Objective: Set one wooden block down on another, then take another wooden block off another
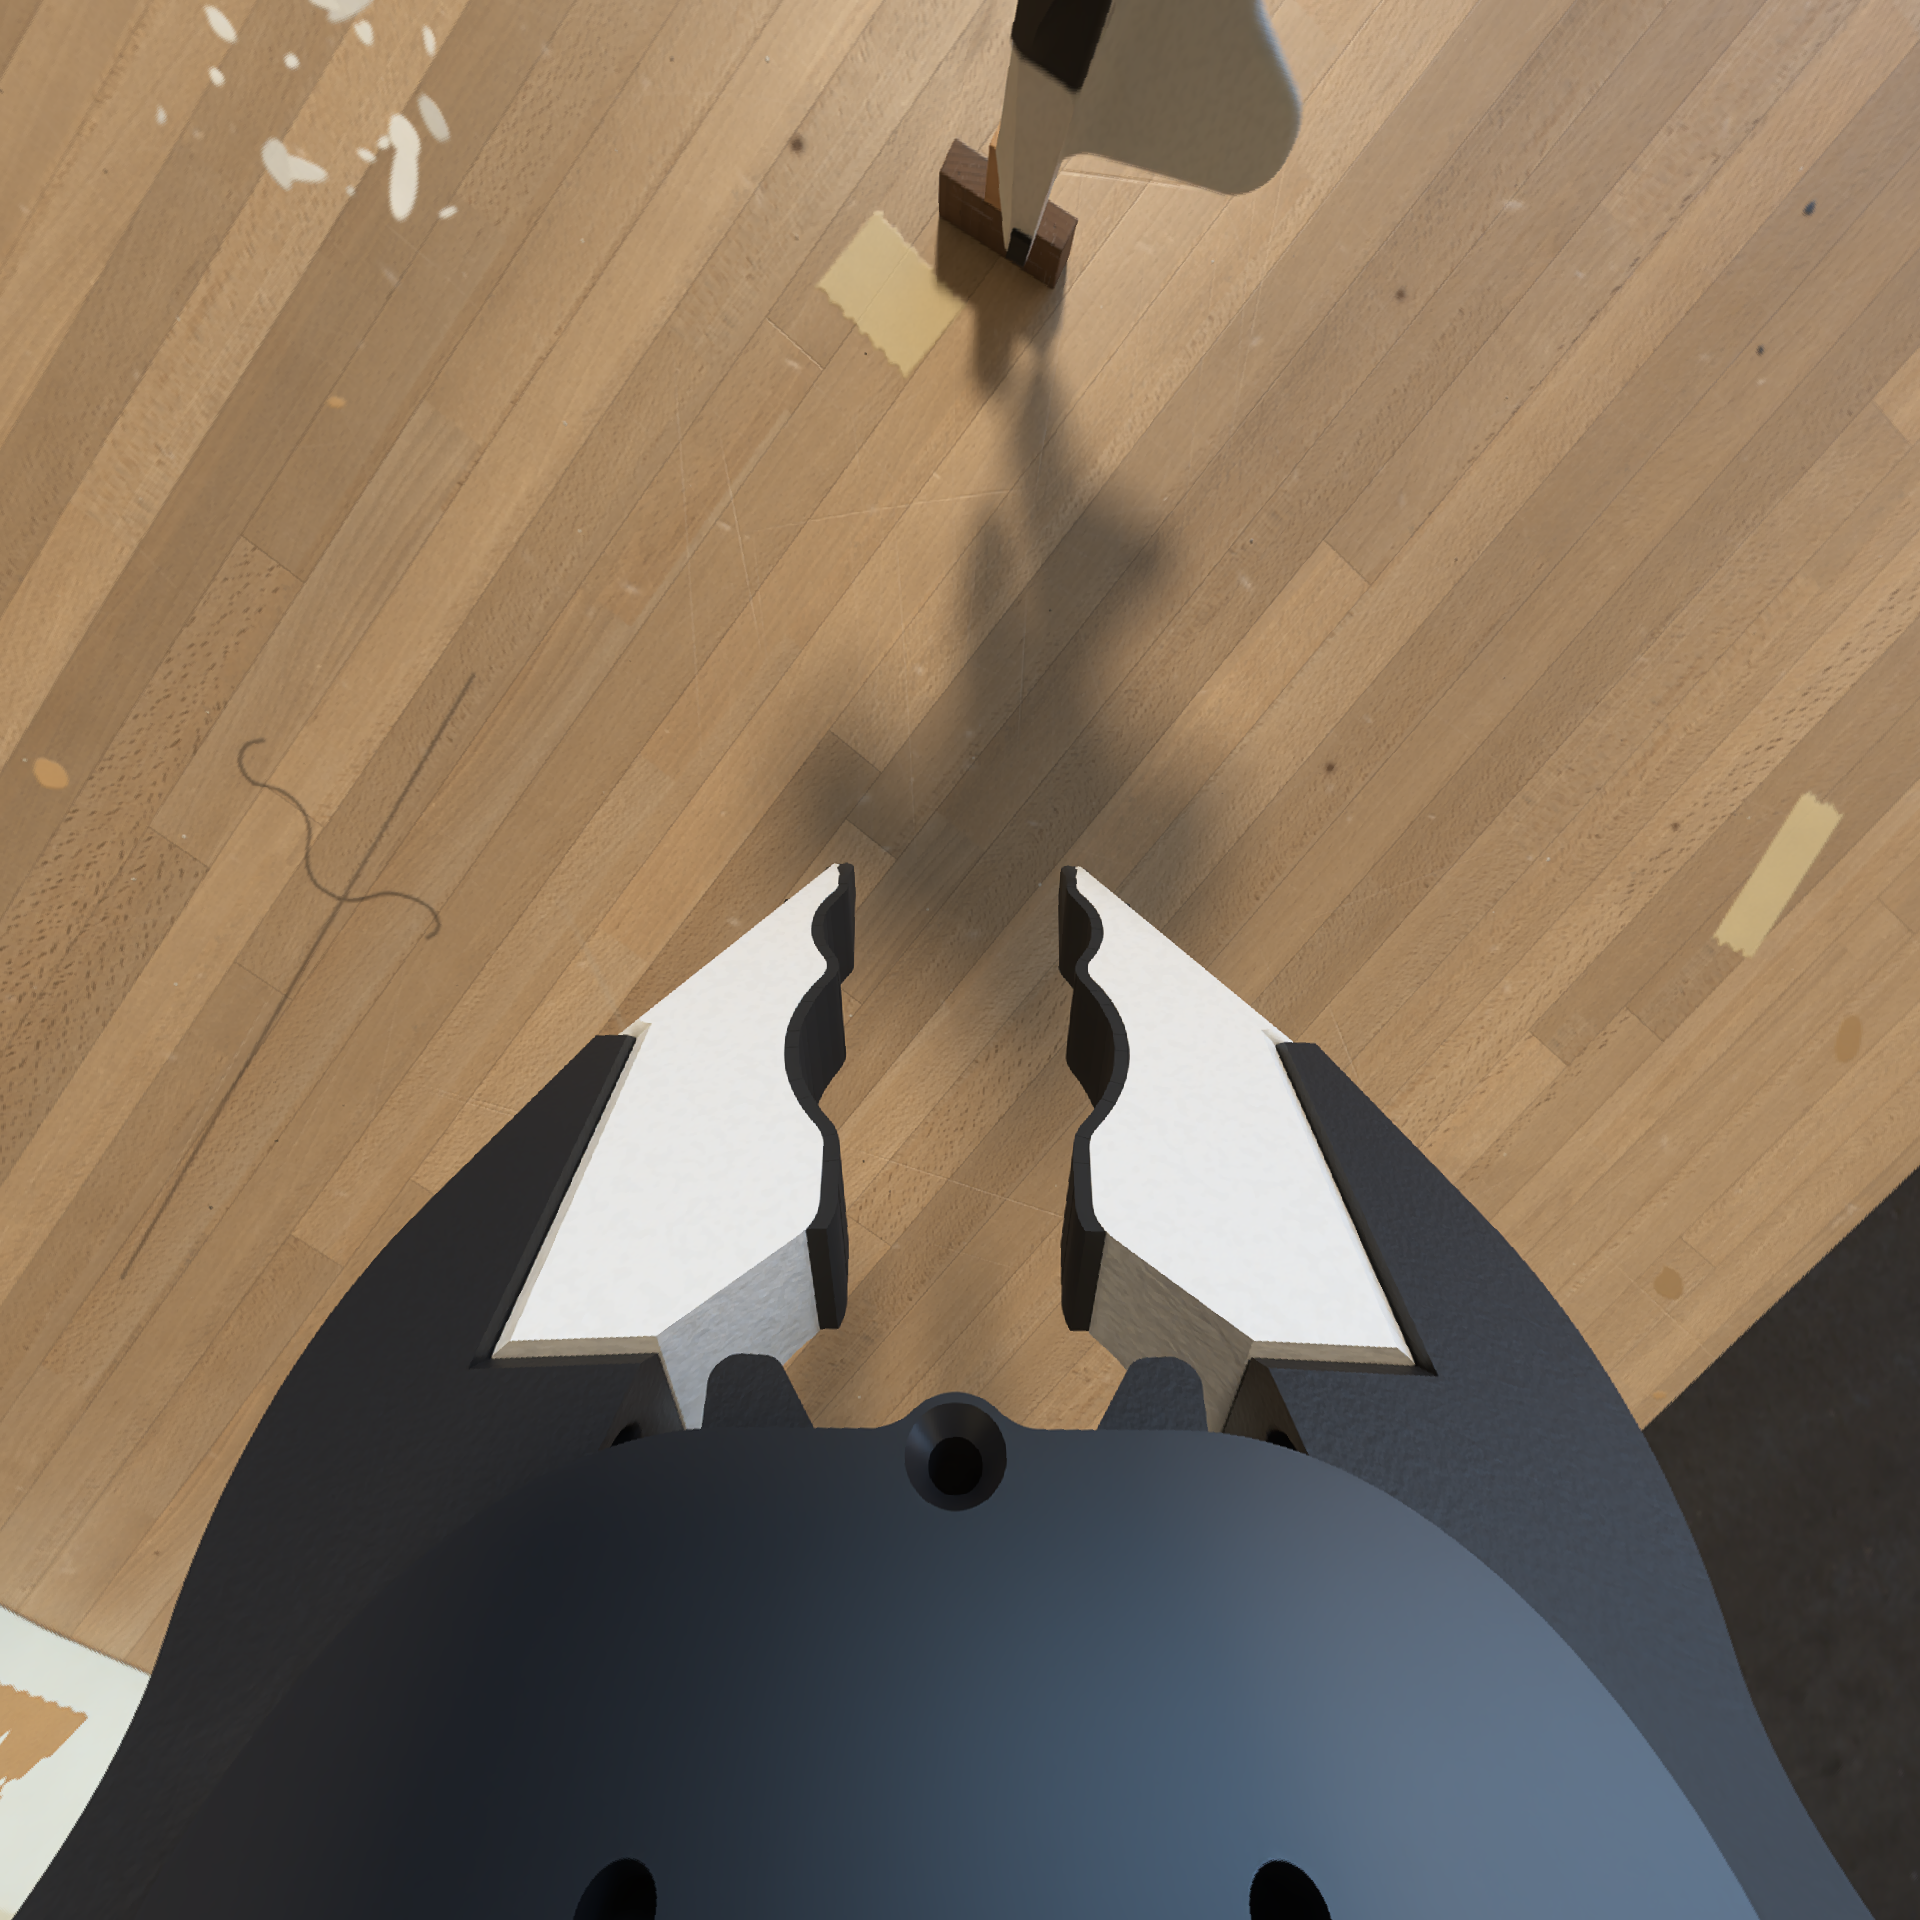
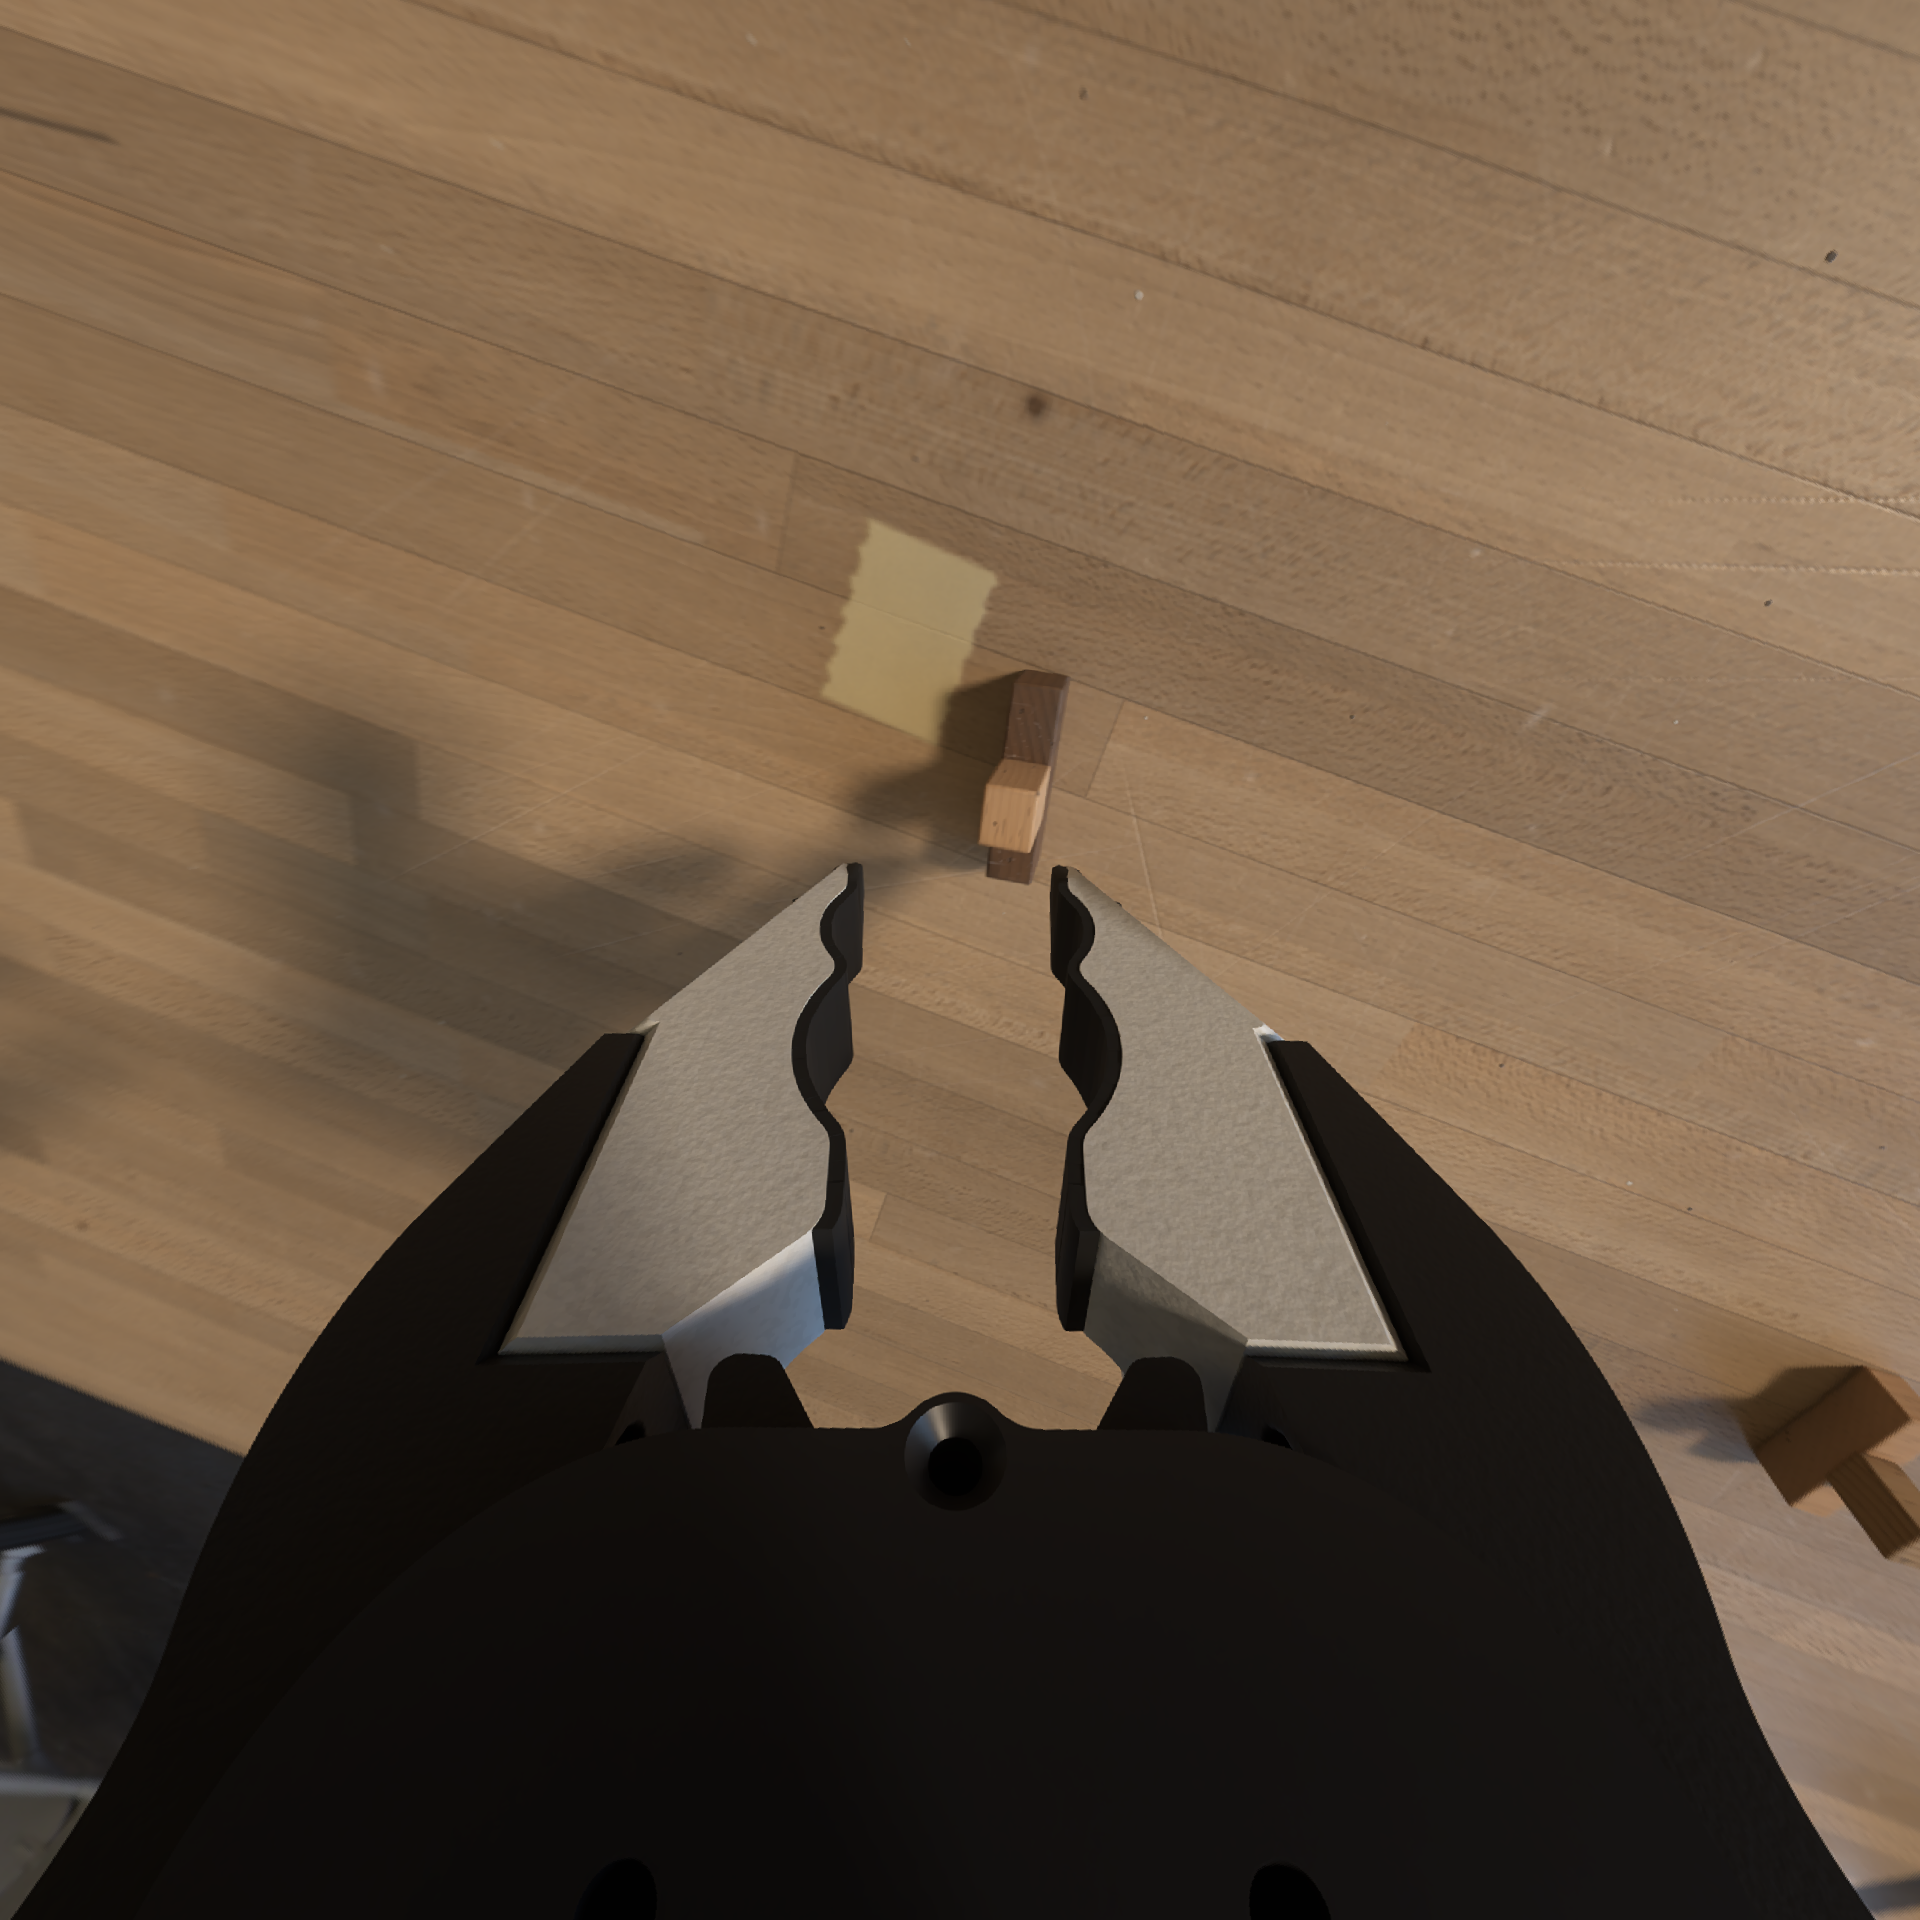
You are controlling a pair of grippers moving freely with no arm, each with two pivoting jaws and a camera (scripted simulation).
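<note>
In the right wrist view a small light wooden block (image 2: 1013, 805) lies on a longer dark brown block (image 2: 1039, 717) on the wooden tabletop (image 2: 1351, 416). My right gripper (image 2: 954, 883) is open and empty, its fingertips just short of this stack and above it. A second stack of two light brown blocks, laid crosswise (image 2: 1839, 1455), sits at the lower right. In the left wrist view my left gripper (image 1: 956, 883) is open and empty over bare tabletop. Far ahead, the right gripper (image 1: 1020, 234) hangs over the dark block (image 1: 966, 197), hiding most of the light one.
A yellowish tape patch (image 2: 909, 623) lies beside the dark block and also shows in the left wrist view (image 1: 888, 291). Another tape strip (image 1: 1777, 878) lies to the right. White flecks (image 1: 400, 156) mark the far left. The table ends at a dark edge (image 1: 1818, 1455). A sheet of paper (image 1: 62, 1725) lies near left.
</note>
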